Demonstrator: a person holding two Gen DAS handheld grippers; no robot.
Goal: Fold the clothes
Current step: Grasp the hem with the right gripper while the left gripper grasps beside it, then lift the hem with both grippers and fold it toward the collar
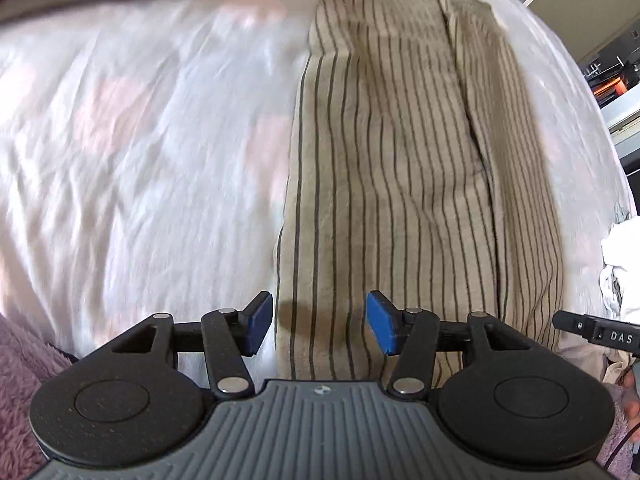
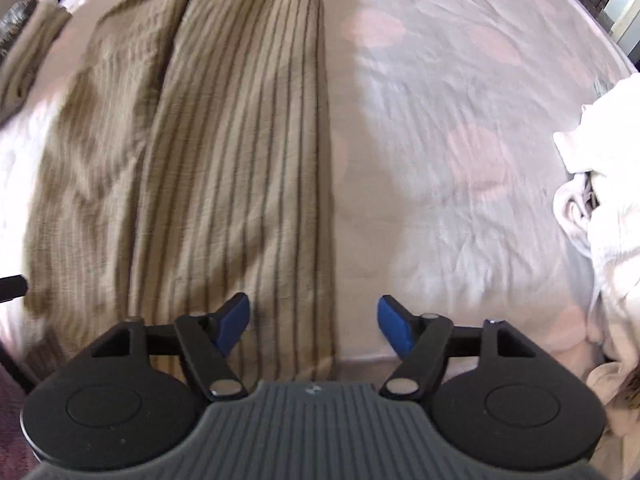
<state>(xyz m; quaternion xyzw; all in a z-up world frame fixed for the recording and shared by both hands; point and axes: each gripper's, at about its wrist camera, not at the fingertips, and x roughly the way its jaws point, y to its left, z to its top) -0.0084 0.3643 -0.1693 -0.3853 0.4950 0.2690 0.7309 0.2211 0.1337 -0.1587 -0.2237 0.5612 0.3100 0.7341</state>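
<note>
Over the bed sheet (image 1: 140,140): both grippers open, nothing gripped.
Left gripper (image 1: 320,326) and right gripper (image 2: 313,330) spread wide above striped garment (image 1: 400,160), laid flat lengthwise. Legible lettering: "DAS".

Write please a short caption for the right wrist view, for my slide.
Open right gripper above the edge of a striped beige garment lying flat on a white bedsheet.
</note>
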